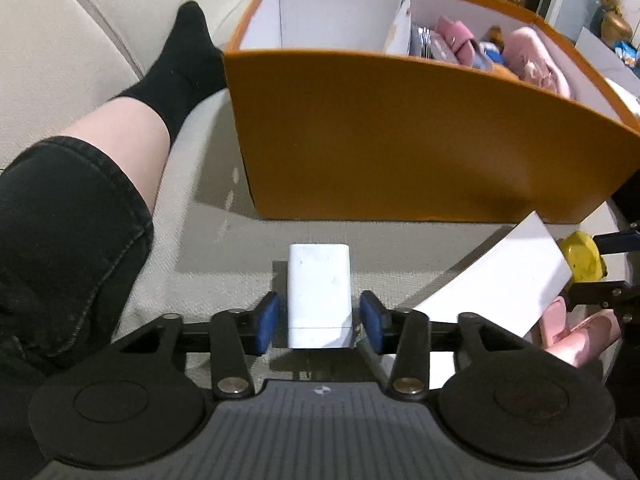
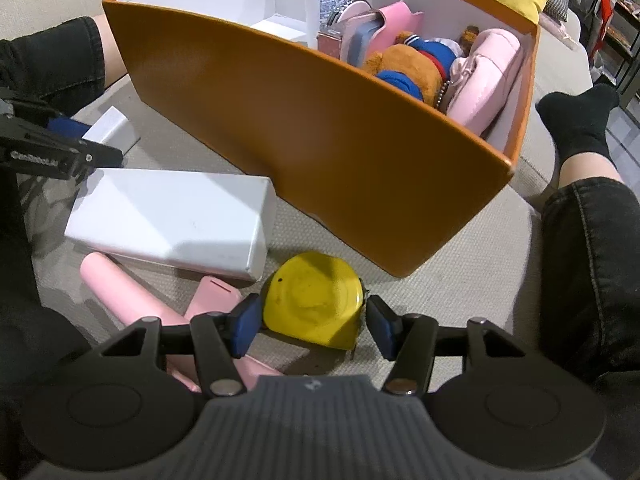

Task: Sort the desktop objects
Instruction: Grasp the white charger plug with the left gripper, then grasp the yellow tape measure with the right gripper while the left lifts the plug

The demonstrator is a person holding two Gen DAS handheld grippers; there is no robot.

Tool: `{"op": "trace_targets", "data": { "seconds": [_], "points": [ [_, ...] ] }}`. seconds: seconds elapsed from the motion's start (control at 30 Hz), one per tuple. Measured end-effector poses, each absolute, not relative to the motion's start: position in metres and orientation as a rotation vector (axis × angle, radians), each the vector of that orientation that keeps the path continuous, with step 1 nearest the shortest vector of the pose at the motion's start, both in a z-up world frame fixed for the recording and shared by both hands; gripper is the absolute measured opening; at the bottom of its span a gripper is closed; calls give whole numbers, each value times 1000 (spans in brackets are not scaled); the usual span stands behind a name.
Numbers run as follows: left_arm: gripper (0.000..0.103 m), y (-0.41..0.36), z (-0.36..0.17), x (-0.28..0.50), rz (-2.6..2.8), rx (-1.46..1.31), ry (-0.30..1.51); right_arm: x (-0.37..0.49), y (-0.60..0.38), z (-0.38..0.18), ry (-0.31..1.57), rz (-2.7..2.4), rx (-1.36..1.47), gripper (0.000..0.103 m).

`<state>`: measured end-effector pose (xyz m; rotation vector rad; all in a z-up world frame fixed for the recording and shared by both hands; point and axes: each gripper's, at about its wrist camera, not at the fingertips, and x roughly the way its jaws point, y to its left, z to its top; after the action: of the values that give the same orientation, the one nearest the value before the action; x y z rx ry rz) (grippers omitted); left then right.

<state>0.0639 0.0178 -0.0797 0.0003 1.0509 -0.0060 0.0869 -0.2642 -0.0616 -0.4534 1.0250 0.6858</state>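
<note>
Left tongs (image 1: 319,322) gaping astride small white box (image 1: 319,292) on sofa cushion, pads clear: off-centre squeeze may topple it. Right tongs (image 2: 313,330) wide around yellow tape measure (image 2: 314,300), not gripping; rounded shell could squirt out. Orange bin (image 2: 320,140) wall close ahead, collision risk.

Beige cushion (image 2: 460,280) bearing orange box (image 2: 320,152), white boxes, yellow tape measure (image 2: 316,300), pink items.
</note>
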Motion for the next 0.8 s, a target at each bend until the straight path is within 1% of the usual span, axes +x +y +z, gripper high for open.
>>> {"op": "trace_targets", "data": {
  "seconds": [0.03, 0.13, 0.4, 0.57, 0.6, 0.63, 0.7, 0.8],
  "points": [
    [60, 19, -77, 62, -15, -12, 1041, 86, -265, -61, 1027, 683, -448, 68],
    [61, 23, -75, 67, -42, -40, 1030, 90, -268, -61, 1067, 651, -395, 69],
    [61, 32, -83, 78, -16, -84, 1067, 88, -283, -58, 1044, 584, -295, 69],
    [59, 29, -86, 81, -11, -65, 1081, 98, -278, -65, 1077, 593, -265, 69],
    [56, 29, -87, 81, -11, -65, 1086, 97, -275, -67, 1082, 596, -271, 69],
    [49, 30, -88, 82, -8, -67, 1093, 97, -273, -68, 1084, 598, -281, 65],
    [39, 31, -92, 83, -3, -68, 1110, 97, -270, -70, 1090, 602, -293, 57],
    [38, 35, -94, 82, -3, -91, 1108, 98, -271, -70, 1087, 607, -285, 56]
  ]
}}
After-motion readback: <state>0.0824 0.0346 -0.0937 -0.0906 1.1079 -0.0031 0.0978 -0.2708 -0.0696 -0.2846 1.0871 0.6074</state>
